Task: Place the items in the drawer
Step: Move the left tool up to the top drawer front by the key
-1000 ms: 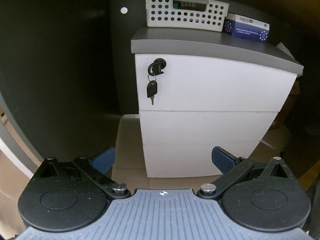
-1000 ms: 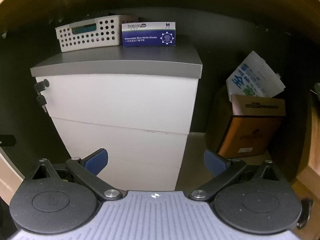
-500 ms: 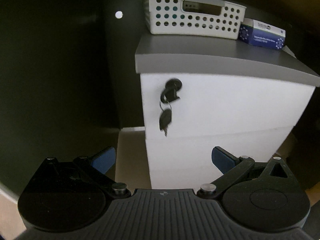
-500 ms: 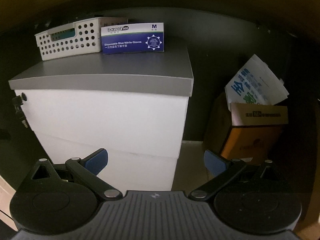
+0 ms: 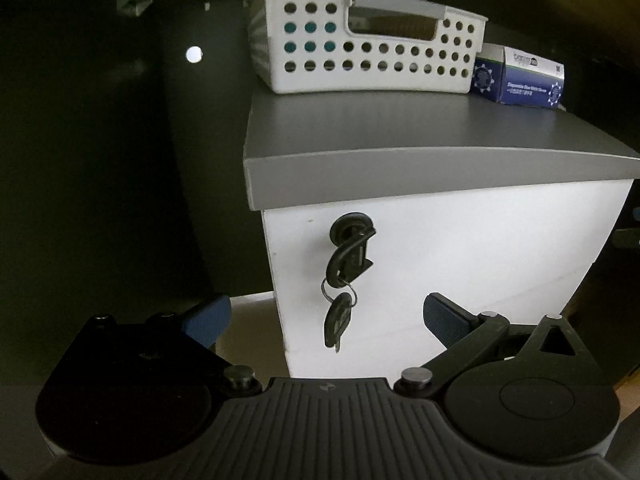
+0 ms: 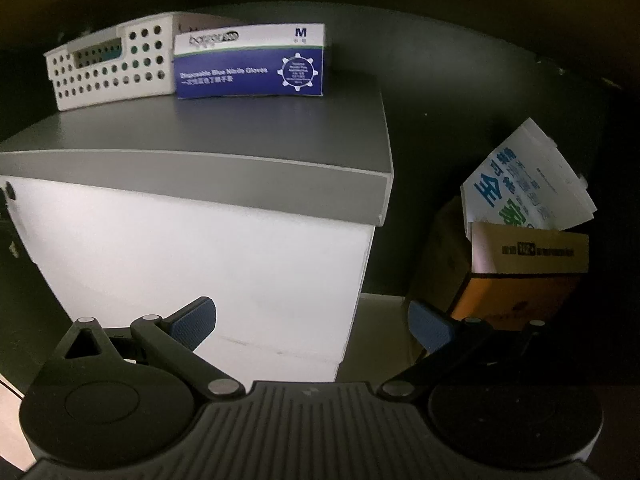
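Observation:
A white drawer cabinet (image 5: 460, 256) (image 6: 208, 256) with a grey top stands under a desk, its drawers closed. A black key (image 5: 348, 252) sits in the lock at the top drawer's left, a second key dangling below it. On top rest a white perforated basket (image 5: 368, 44) (image 6: 108, 68) and a blue glove box (image 5: 524, 78) (image 6: 250, 66). My left gripper (image 5: 326, 318) is open and empty, close in front of the lock corner. My right gripper (image 6: 312, 322) is open and empty, facing the cabinet's right front corner.
Dark panels close in the space left of the cabinet and behind it. To its right stands an orange-brown carton (image 6: 520, 280) with white printed packets (image 6: 524, 184) sticking out. Pale floor (image 5: 252, 328) shows beside the cabinet base.
Both grippers have moved closer to the cabinet and risen; the lock and keys now sit between the left fingers' line of sight. Both stay open.

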Tool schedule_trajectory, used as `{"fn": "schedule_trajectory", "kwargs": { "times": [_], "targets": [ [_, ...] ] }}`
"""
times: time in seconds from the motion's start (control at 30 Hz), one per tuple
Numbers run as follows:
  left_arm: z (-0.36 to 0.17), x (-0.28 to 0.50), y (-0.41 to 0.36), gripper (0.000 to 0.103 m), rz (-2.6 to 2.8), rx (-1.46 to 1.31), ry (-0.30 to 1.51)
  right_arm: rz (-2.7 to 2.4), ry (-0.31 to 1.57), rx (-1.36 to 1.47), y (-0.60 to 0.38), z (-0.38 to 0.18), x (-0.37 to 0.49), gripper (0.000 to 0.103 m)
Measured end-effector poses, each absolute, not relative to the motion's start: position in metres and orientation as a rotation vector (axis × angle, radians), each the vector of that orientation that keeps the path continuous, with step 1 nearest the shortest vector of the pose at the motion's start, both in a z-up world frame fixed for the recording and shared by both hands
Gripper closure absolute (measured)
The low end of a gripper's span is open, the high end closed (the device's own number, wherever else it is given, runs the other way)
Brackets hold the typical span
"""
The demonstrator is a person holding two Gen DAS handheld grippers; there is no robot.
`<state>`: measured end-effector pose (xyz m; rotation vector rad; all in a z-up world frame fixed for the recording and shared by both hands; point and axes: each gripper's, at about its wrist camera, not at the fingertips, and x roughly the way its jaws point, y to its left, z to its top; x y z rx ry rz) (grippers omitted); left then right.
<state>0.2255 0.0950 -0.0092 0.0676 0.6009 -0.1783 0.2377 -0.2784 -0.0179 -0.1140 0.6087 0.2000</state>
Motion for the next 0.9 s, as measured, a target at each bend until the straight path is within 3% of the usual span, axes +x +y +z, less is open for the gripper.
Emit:
{"fn": "schedule_trajectory", "kwargs": {
  "times": [0.9],
  "targets": [
    [-0.014,0.247,0.083,0.000,-0.268,0.062,0.626,0.335,0.588,-0.161,-0.267,-0.024,0.258,0.000]
  ]
}}
